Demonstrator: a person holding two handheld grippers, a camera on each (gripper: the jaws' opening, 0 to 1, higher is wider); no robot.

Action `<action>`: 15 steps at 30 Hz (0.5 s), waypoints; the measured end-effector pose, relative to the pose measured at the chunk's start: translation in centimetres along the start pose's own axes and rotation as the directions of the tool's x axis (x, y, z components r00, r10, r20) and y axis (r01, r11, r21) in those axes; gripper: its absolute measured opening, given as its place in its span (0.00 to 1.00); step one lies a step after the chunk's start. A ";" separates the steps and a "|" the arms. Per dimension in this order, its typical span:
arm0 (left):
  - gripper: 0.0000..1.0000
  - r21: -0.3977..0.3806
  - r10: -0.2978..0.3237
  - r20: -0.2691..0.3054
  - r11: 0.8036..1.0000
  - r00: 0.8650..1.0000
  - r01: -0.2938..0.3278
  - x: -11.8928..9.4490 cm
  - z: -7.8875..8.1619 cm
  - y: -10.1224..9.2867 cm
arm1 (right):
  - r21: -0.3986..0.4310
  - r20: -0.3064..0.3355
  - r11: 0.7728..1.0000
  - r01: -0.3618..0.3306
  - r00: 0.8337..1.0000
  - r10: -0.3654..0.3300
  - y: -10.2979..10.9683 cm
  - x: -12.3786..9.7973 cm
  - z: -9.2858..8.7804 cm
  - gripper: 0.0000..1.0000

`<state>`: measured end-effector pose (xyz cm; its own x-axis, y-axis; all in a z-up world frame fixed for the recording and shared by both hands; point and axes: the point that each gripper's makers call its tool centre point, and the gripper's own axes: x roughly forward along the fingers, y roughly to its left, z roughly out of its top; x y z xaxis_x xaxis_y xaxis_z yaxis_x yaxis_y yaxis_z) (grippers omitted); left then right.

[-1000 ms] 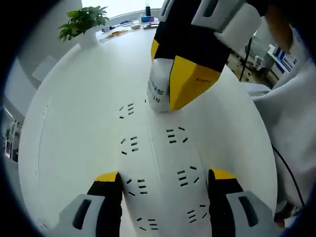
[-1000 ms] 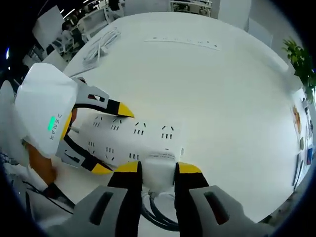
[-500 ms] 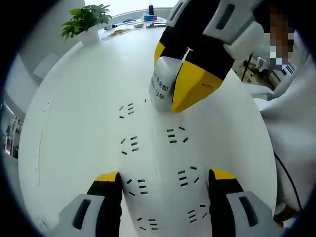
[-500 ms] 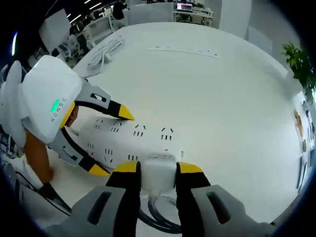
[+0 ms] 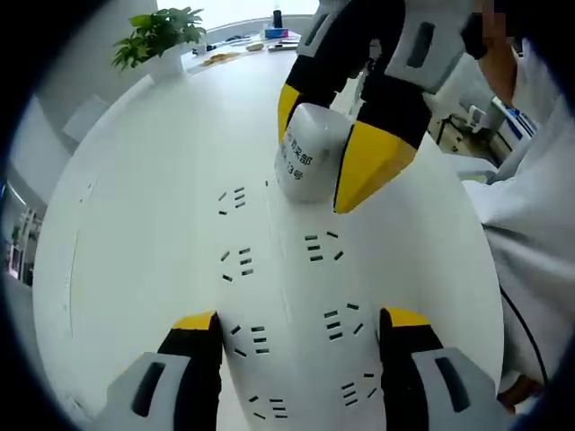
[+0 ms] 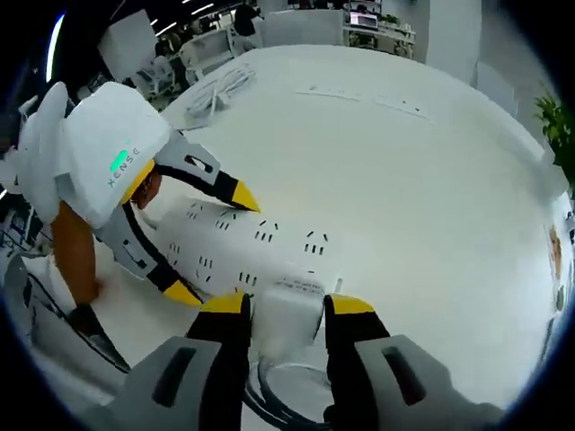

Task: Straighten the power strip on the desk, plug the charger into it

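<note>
A white power strip (image 5: 286,269) with several rows of sockets lies flat on the white desk (image 5: 144,180), running away from my left gripper (image 5: 296,325). That gripper's yellow-tipped jaws press on both long sides of the strip's near end. At the strip's far end a white charger (image 5: 304,163) with printed text is tilted just over the last sockets, and my right gripper (image 5: 331,135) is shut on it. In the right gripper view the charger (image 6: 287,310) sits between my right gripper (image 6: 287,303) jaws, and the left gripper (image 6: 214,244) straddles the strip (image 6: 283,244). The charger's prongs are hidden.
A potted plant (image 5: 157,36) and small items (image 5: 243,43) stand at the desk's far end. A second strip (image 6: 359,94) and a coiled white cable (image 6: 216,90) lie farther off. Dark cables (image 6: 287,404) hang under the charger. A person's white sleeve (image 5: 530,224) is beside the desk.
The right gripper has tipped and slightly raised the charger over the strip's far end. The left gripper and the strip have stayed put.
</note>
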<state>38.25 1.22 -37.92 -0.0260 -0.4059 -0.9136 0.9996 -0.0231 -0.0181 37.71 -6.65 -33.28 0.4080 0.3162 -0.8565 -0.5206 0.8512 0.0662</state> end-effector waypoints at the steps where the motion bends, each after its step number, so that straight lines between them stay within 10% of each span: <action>1: 0.72 0.000 0.000 -0.001 1.000 1.000 0.000 0.0 0.0 0.0 | 0.000 0.003 1.000 -0.005 1.000 0.005 0.1 -0.1 0.0 0.33; 15: 0.73 0.004 -0.002 0.018 1.000 1.000 0.002 0.0 0.3 0.1 | -0.056 0.108 0.995 -0.081 0.990 0.087 0.2 -0.1 0.5 0.46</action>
<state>38.35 0.94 -37.83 -0.0281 -0.4226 -0.9059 0.9995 -0.0277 -0.0181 37.95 -6.26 -32.89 0.4401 0.4326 -0.7869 -0.5934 0.7978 0.1067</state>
